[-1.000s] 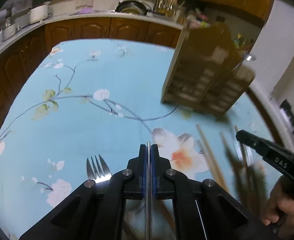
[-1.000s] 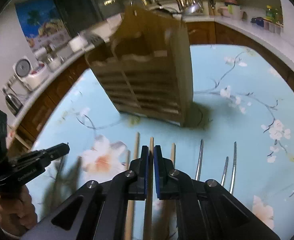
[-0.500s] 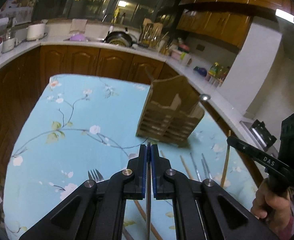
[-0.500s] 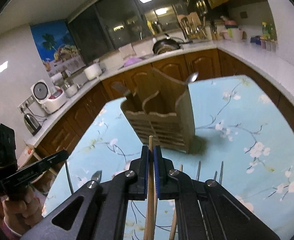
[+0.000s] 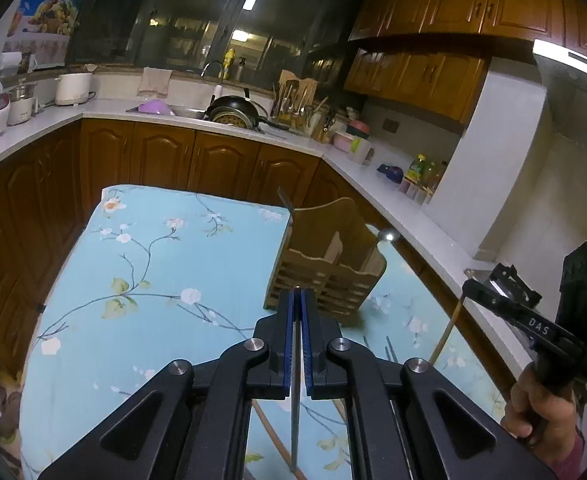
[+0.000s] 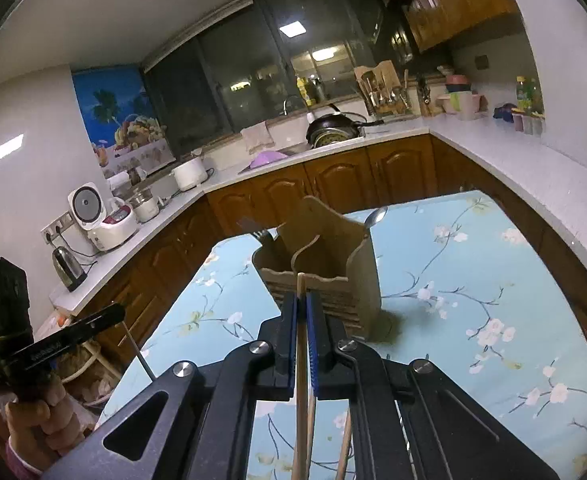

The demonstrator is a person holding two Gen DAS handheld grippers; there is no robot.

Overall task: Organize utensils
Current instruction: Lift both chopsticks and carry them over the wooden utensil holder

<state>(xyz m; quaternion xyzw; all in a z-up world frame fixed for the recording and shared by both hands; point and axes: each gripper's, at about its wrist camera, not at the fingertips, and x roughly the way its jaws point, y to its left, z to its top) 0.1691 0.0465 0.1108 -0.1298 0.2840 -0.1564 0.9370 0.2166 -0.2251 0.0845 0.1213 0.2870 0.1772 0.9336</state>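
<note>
Utensils were pinched in both grippers above the floral table [image 5: 141,280]: the left gripper [image 5: 297,304] clamped a thin metal utensil [image 5: 294,420], the right gripper [image 6: 302,308] a wooden chopstick [image 6: 301,380], before the wooden holder [image 6: 333,264].

Rice cooker [image 6: 93,216] and kettle [image 6: 68,268] on counter [image 6: 513,152] at left; black pan [image 5: 233,112] by sink, center; poster [image 6: 117,120] upper left; bottles [image 5: 423,170] at right.

Dark windows [image 5: 221,32], wooden cabinets [image 5: 165,160], white countertop [image 6: 493,152], ceiling light [image 6: 293,29]
</note>
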